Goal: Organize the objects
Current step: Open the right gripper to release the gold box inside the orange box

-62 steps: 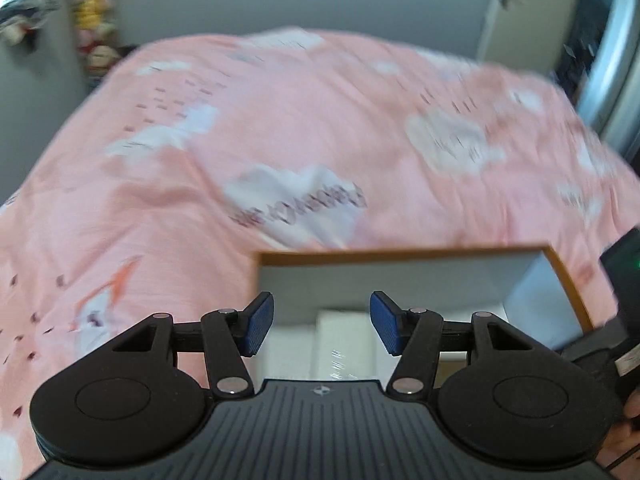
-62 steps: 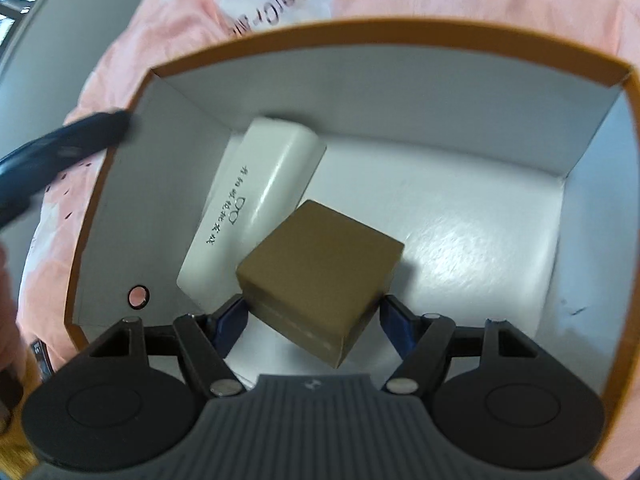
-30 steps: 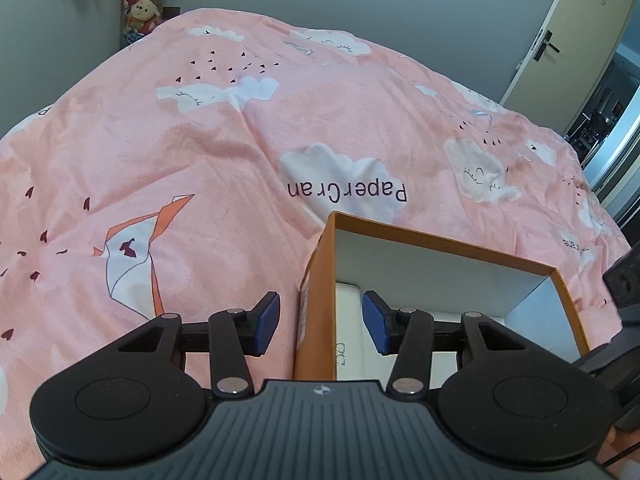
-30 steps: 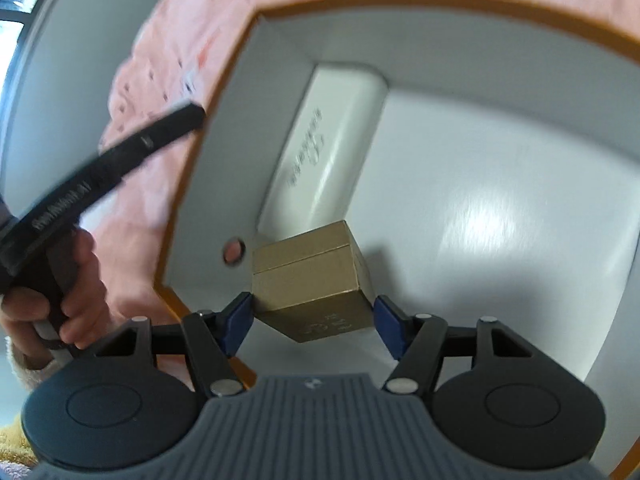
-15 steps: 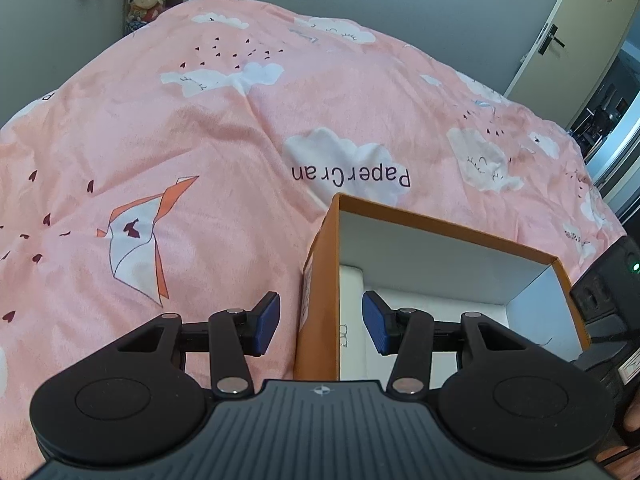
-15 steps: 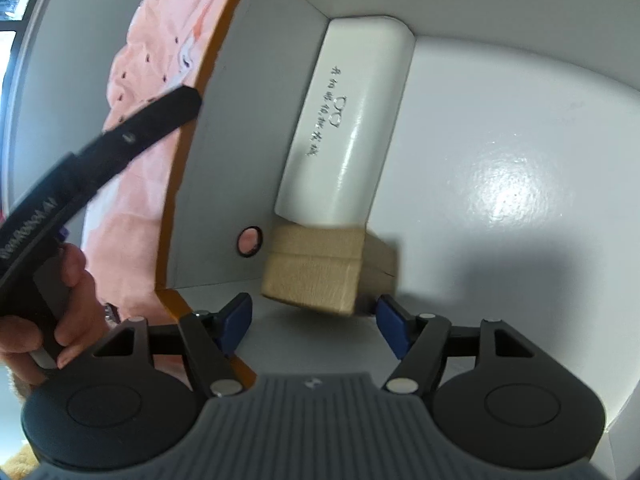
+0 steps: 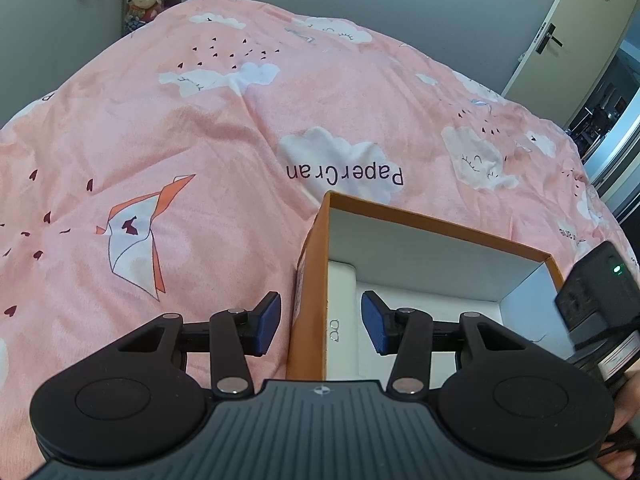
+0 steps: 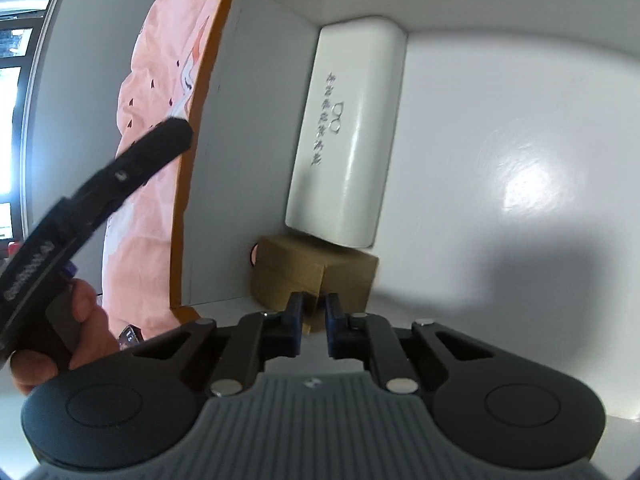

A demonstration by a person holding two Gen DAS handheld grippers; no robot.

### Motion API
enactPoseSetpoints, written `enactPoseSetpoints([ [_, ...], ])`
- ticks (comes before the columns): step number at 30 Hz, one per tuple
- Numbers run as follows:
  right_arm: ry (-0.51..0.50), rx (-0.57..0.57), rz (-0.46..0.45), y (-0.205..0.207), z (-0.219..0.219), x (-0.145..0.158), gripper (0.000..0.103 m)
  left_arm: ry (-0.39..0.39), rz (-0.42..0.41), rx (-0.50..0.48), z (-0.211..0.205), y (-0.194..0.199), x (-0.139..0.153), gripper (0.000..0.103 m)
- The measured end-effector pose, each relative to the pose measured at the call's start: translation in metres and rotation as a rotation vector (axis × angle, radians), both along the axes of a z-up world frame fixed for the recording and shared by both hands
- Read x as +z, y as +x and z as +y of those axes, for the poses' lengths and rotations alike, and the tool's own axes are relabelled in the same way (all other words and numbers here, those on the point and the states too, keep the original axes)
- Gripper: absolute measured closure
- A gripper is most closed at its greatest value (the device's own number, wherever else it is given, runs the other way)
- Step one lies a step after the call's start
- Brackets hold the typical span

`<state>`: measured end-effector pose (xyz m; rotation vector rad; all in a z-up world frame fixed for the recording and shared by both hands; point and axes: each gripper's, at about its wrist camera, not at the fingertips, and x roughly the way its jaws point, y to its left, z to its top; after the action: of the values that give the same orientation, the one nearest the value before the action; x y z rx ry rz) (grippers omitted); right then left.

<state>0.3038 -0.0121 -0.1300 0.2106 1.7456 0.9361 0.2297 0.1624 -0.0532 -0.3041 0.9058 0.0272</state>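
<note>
We log the brown cardboard cube [image 8: 312, 276] and white glossy glasses case [image 8: 348, 132] both inside the orange-rimmed white box [image 7: 436, 224], right gripper [image 8: 311, 312] just closing empty, left gripper [image 7: 320, 320] spread astride its wall; remaining items unseen.

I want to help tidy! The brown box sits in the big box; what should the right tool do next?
Probably lift the right tool up out of the big box. Its jaws have just been closing with nothing gripped between them, and the brown box rests in the corner beside the white case.
</note>
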Motion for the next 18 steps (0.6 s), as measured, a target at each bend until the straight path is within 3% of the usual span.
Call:
enactPoseSetpoints([
  [8,-0.006,-0.013,-0.059,-0.01,0.023,0.003,0.086,0.024,0.007,0.0,-0.007,-0.003,0.008,0.05],
  [13,0.033,-0.025,-0.179,-0.022,0.008,0.031,0.086,0.038,-0.03,-0.009,-0.016,-0.022,0.029,0.054],
  [17,0.082,-0.047,-0.352,-0.045,-0.012,0.066,0.083,0.061,-0.091,-0.03,-0.029,-0.054,0.053,0.054],
  [18,0.118,-0.057,-0.391,-0.052,-0.047,0.078,0.083,0.064,-0.104,-0.04,-0.033,-0.064,0.059,0.054],
])
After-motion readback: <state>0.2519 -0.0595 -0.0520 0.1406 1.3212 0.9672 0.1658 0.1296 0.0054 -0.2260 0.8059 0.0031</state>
